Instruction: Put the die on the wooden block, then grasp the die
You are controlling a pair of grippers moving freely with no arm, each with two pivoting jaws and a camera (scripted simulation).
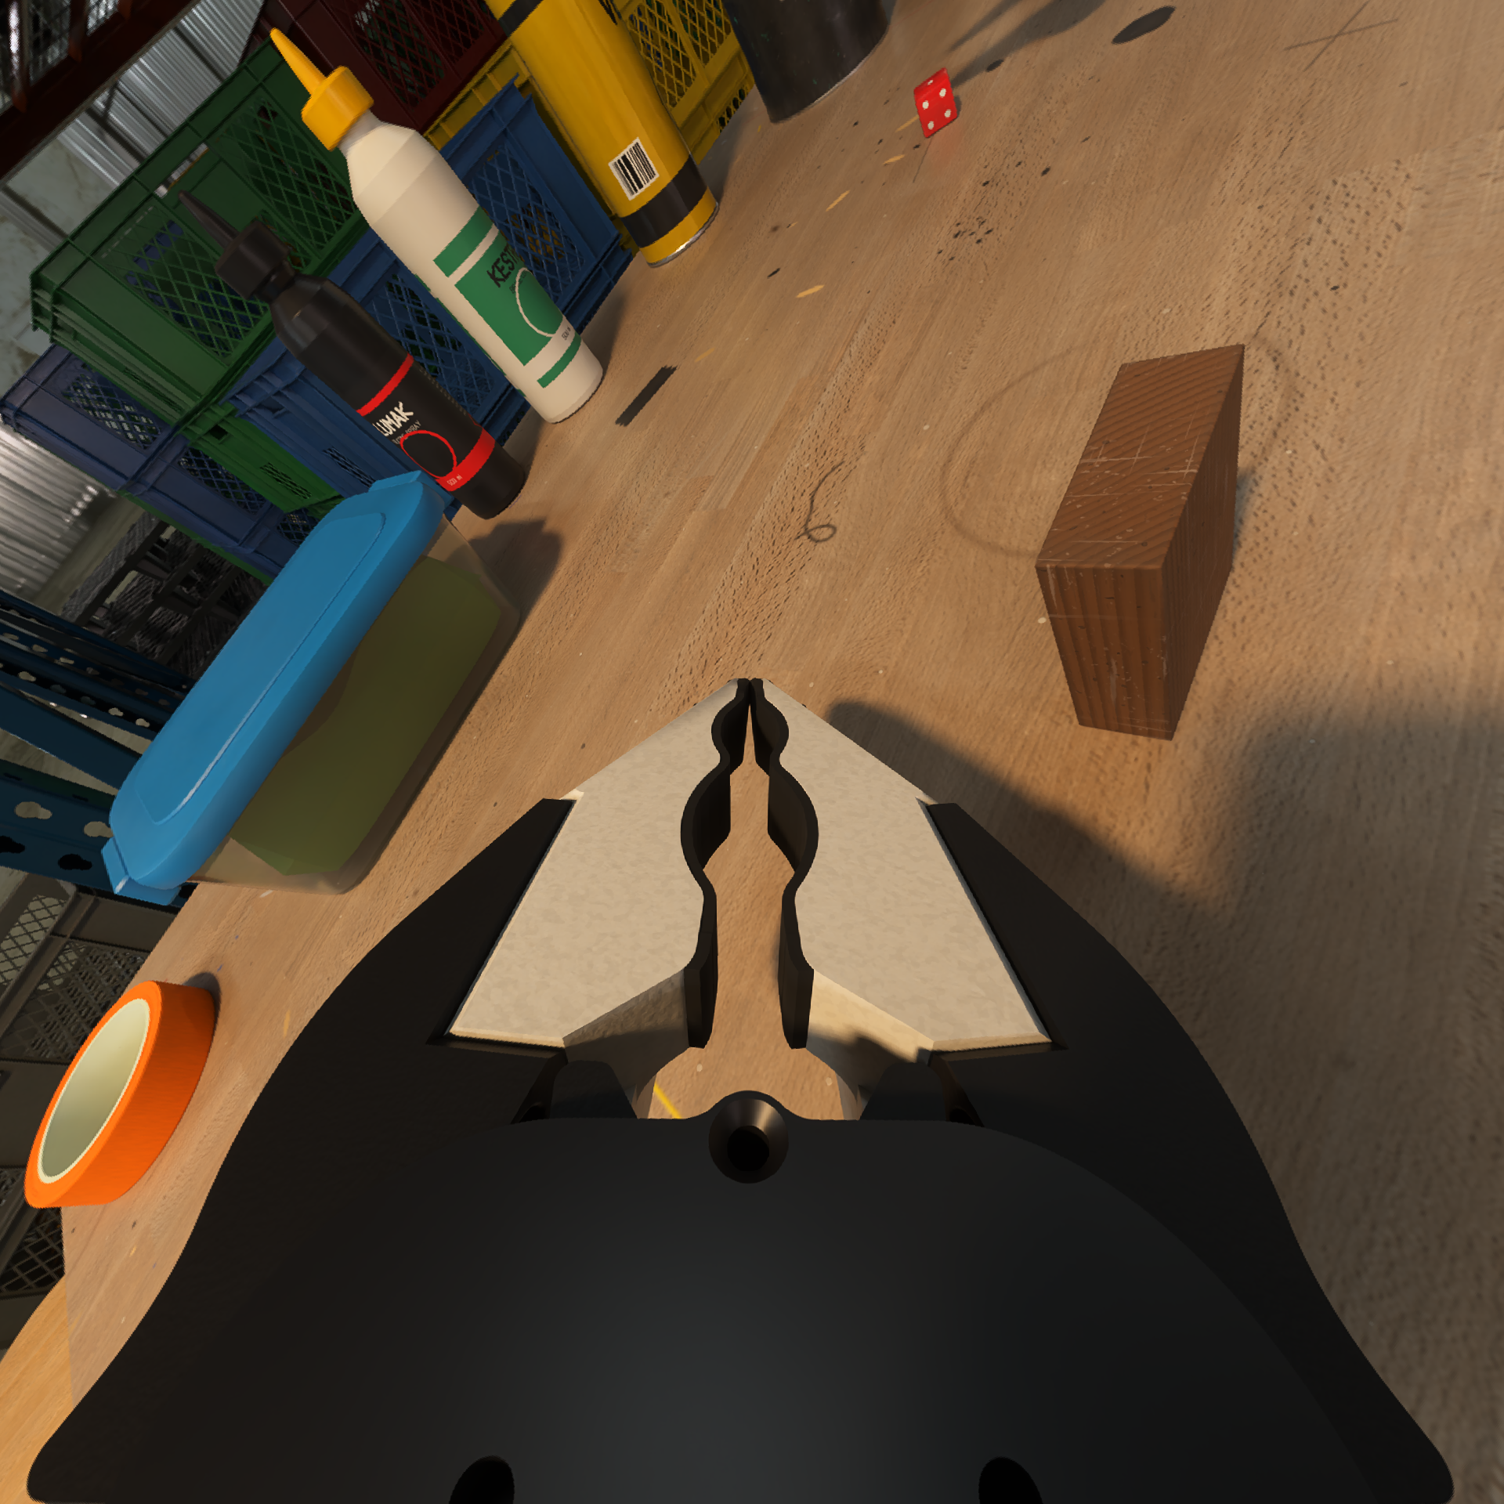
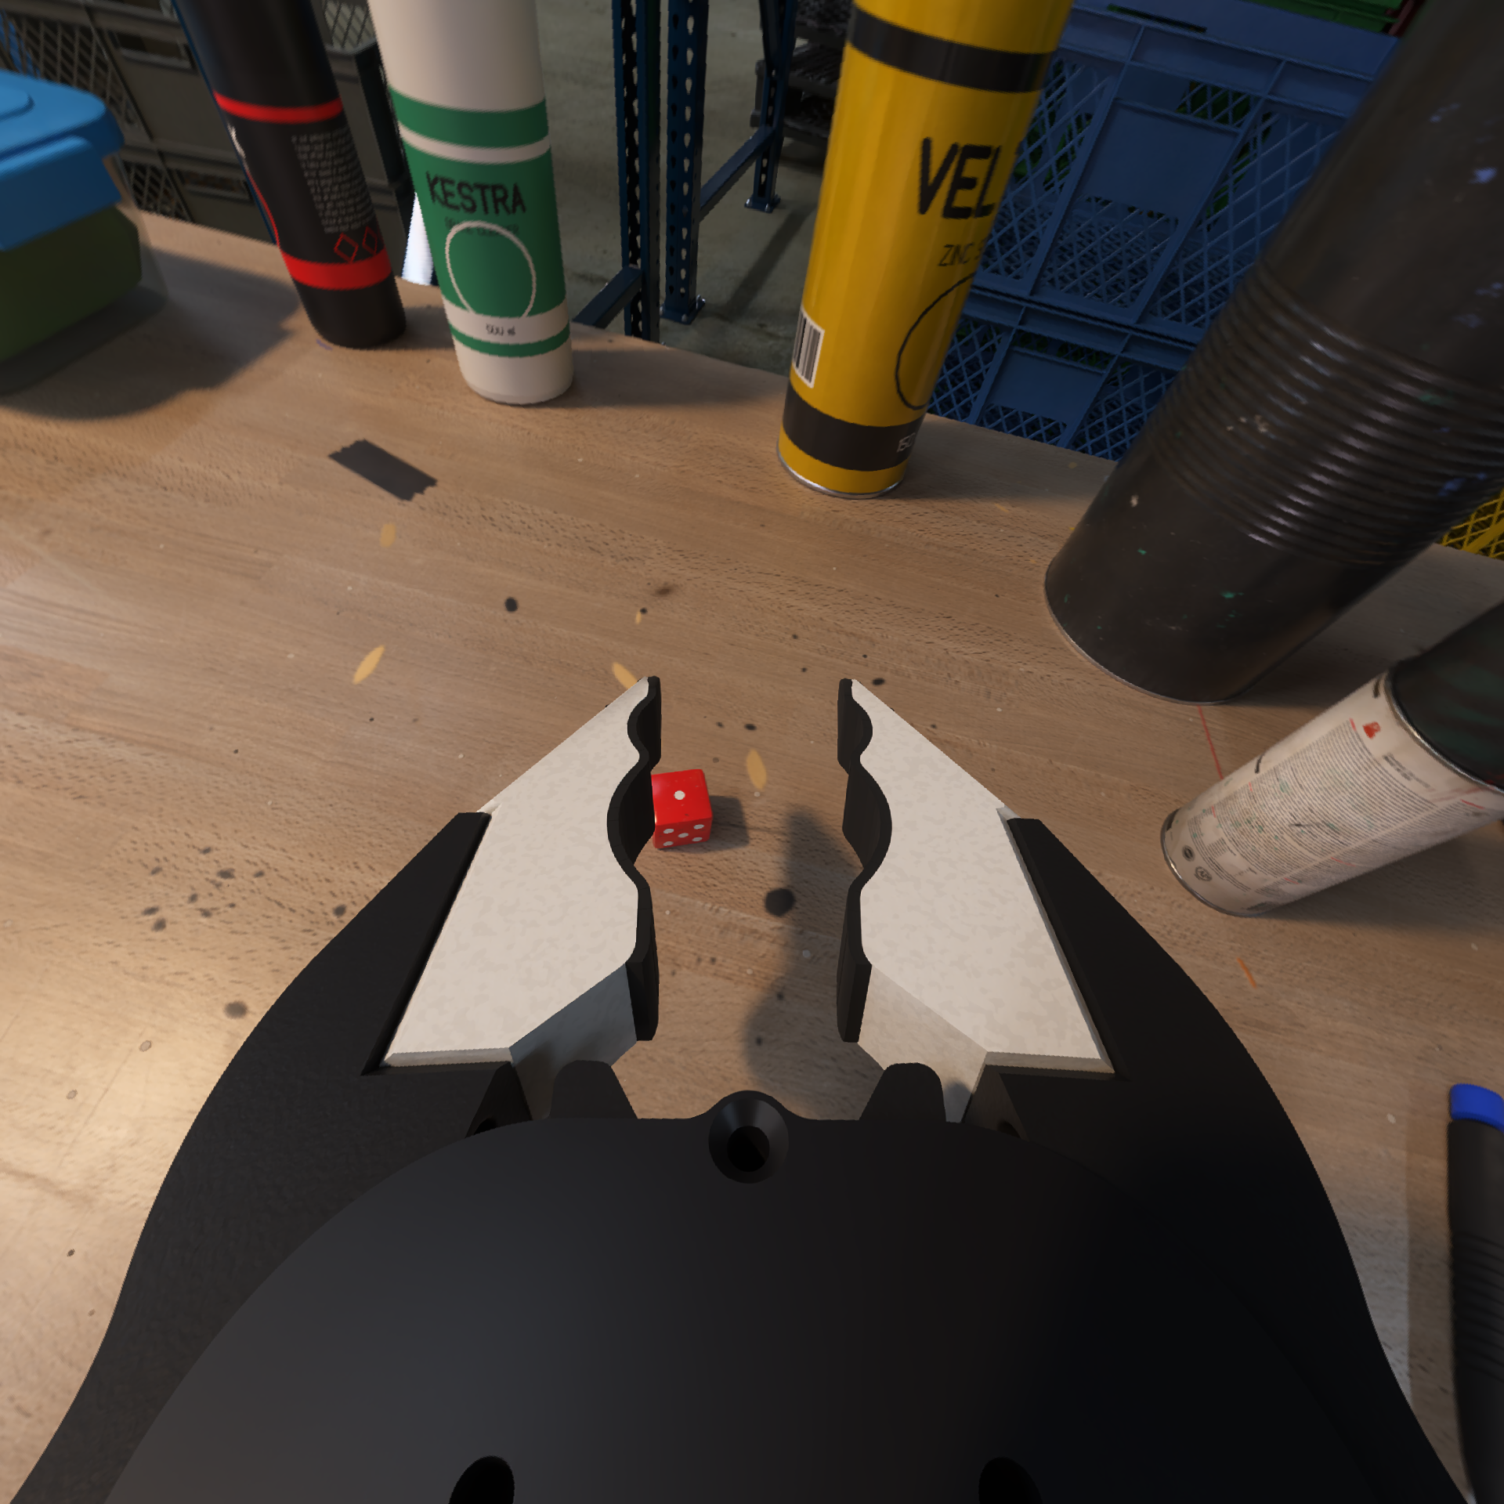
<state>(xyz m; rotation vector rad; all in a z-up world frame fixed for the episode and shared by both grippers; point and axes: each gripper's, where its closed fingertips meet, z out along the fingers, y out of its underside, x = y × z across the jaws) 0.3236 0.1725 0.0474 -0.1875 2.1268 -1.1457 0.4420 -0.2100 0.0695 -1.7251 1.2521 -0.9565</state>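
Observation:
A small red die (image 2: 680, 809) with white pips lies on the wooden bench between the fingers of my right gripper (image 2: 749, 692), close beside the left finger. The right gripper is open and hovers above it; nothing is held. The die also shows far off in the left wrist view (image 1: 935, 101). The brown wooden block (image 1: 1143, 537) stands on the bench to the right of my left gripper (image 1: 749, 688), apart from it. The left gripper is shut and empty, its tips touching.
Along the bench's far edge stand a black bottle (image 1: 382, 391), a white and green bottle (image 2: 492, 244), a yellow can (image 2: 903, 268) and a dark tin (image 2: 1302, 423). A spray can (image 2: 1318, 806) lies right. A blue-lidded box (image 1: 268, 692) and orange tape roll (image 1: 114, 1090) sit left.

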